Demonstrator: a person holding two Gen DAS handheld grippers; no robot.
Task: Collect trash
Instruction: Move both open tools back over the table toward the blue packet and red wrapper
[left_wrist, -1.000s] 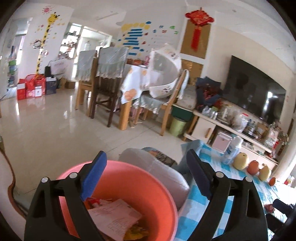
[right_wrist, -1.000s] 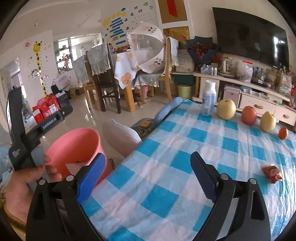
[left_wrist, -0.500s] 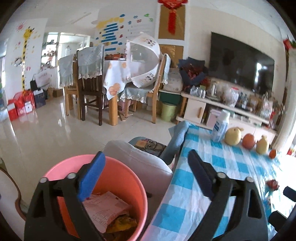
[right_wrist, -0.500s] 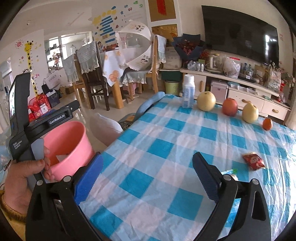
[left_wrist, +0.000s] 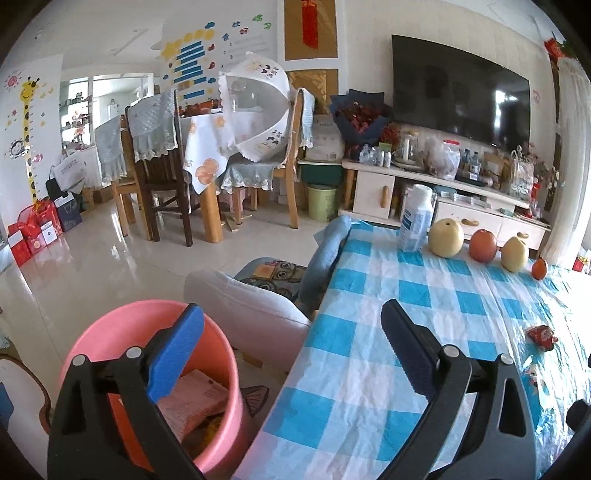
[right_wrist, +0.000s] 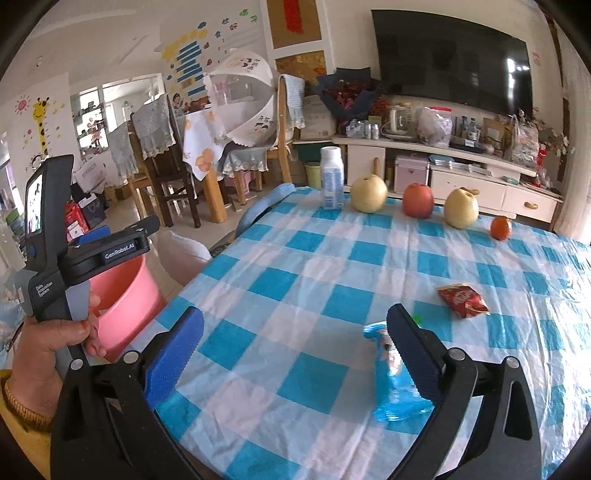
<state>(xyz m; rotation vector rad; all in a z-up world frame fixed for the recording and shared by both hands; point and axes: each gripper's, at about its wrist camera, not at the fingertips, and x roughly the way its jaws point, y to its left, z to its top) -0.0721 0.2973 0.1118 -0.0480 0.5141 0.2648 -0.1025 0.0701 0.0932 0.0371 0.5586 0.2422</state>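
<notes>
- Right gripper (right_wrist: 295, 341) hangs over the near part of the table (right_wrist: 332, 280), jaws spread wide, nothing between them.
- The blue-and-white check cloth is crinkled, running out to the far edge at 12 o'clock.
- Blue wrapper (right_wrist: 397, 384) lies on the cloth just beside the right-hand fingertip, at about 4 o'clock in the right view.
- Red packet (right_wrist: 463, 300) sits further out at 2 o'clock, apart from the blue one.
- Along the far edge: a white bottle (right_wrist: 332, 177), then a pear (right_wrist: 368, 194), an apple (right_wrist: 418, 200), a second pear (right_wrist: 461, 208) and a small orange fruit (right_wrist: 501, 227), all in a row.
- Left gripper (left_wrist: 291, 347) is also wide open and empty, straddling the table's left edge.
- Pink bin (left_wrist: 122, 332) stands on the floor at 8 o'clock in the left view, paper and wrappers already inside.
- White cushion (left_wrist: 251, 306) sits between bin and table.
- Beyond, shiny tiled floor (left_wrist: 92, 251), dining chairs, a low TV cabinet (left_wrist: 443, 206) and dark screen.
</notes>
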